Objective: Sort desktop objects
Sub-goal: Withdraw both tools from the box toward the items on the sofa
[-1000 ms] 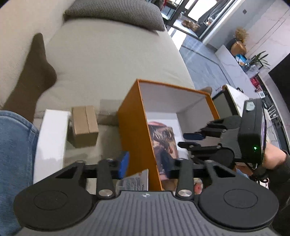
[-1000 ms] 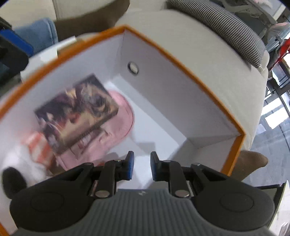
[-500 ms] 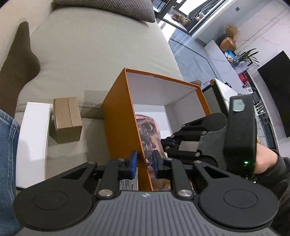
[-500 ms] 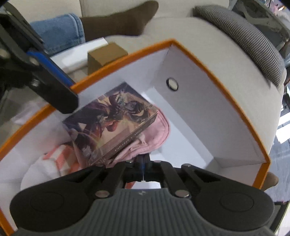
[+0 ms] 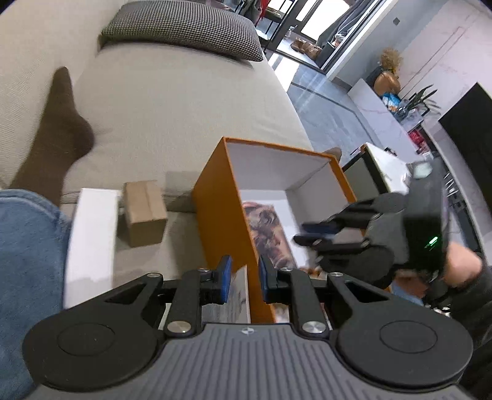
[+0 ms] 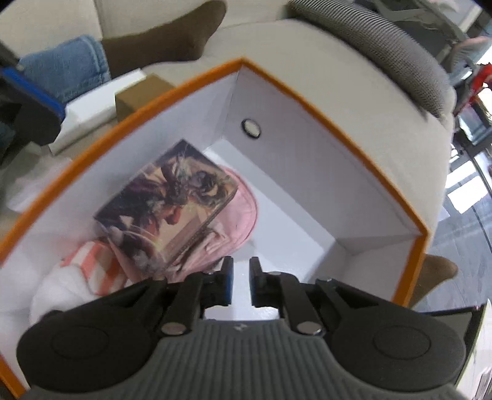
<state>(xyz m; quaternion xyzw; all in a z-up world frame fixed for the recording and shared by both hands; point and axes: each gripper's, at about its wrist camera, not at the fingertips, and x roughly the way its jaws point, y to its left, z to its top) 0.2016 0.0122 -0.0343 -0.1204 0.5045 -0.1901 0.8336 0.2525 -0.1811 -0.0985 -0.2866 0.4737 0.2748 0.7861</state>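
An orange box (image 5: 215,215) with a white inside stands on the sofa table; it also shows in the right wrist view (image 6: 338,101). Inside lie an illustrated card box (image 6: 167,204), a pink pouch (image 6: 243,212) and a striped item (image 6: 92,264). My left gripper (image 5: 244,278) straddles the box's near orange wall with a gap between its pads. My right gripper (image 6: 240,284) hovers over the box opening, slightly open and empty; it shows in the left wrist view (image 5: 316,234) above the box.
A small brown cardboard box (image 5: 144,212) and a white flat box (image 5: 89,240) lie left of the orange box. A beige sofa (image 5: 172,101) with a checked cushion (image 5: 181,27) lies behind. A person's jeans leg (image 5: 27,270) and brown sock (image 5: 58,132) are at left.
My right gripper has opened slightly from fully shut and risen above the box. My left gripper has widened a little around the box wall.
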